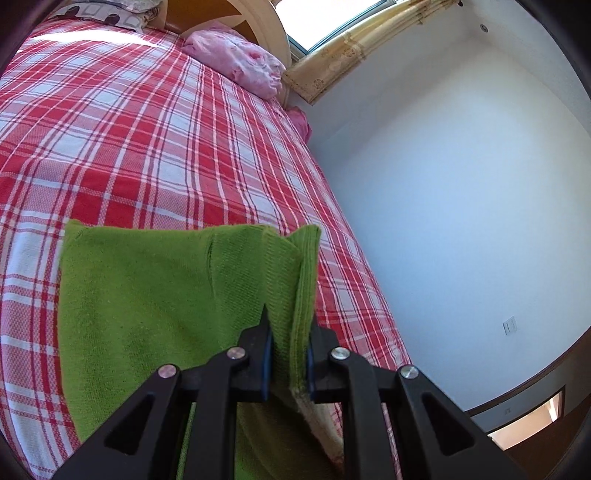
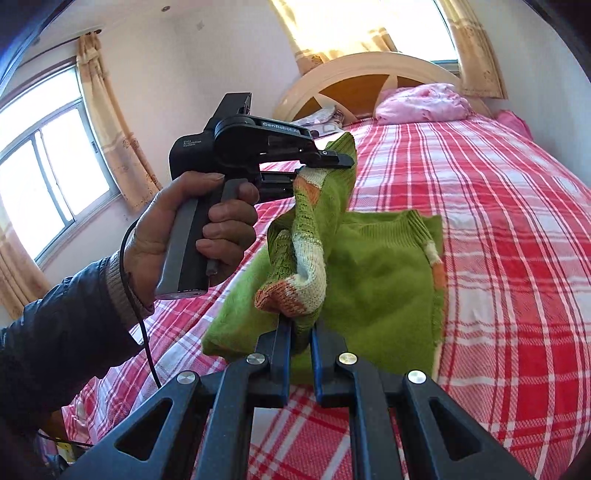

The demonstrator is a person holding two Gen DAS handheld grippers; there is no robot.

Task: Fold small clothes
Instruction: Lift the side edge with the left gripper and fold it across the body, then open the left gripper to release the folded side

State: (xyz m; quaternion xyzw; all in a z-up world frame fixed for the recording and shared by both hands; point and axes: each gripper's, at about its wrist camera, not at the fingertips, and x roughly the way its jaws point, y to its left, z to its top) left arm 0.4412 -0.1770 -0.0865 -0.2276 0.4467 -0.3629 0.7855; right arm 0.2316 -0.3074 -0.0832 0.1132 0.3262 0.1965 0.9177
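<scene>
**So, green sweater pinched from both ends over the bed**

Basically, a small green sweater [image 2: 384,266] is held up partly off a bed [image 2: 498,192] covered with a red and white plaid sheet. Its body is spread flat on the sheet, ribbed collar pointed toward the headboard [image 2: 369,70], while one side of it is lifted and bunched.

The left gripper [image 1: 290,354] is closed down on a folded green edge, several knit layers squeezed between the blue pads [image 1: 266,369]. In the right wrist view that same gripper [image 2: 338,159] is seen from the side, gripped by a hand [image 2: 192,236] in a dark sleeve, with a raised corner of the sweater caught at its tip.

The right gripper [image 2: 300,343] is clamped nearly shut too, on a rolled bit of fabric just under a sleeve cuff striped in orange and white [image 2: 295,288]. That sleeve is twisted upward between the two grippers. A second striped cuff [image 2: 436,258] is seen lying on the far side of the sweater.

A pink pillow [image 1: 240,62] is propped at the head of the bed, and another patterned pillow [image 1: 103,13] is tucked in beside it. Yellow curtains [image 2: 110,122] are hung by the windows [image 2: 48,177].
</scene>
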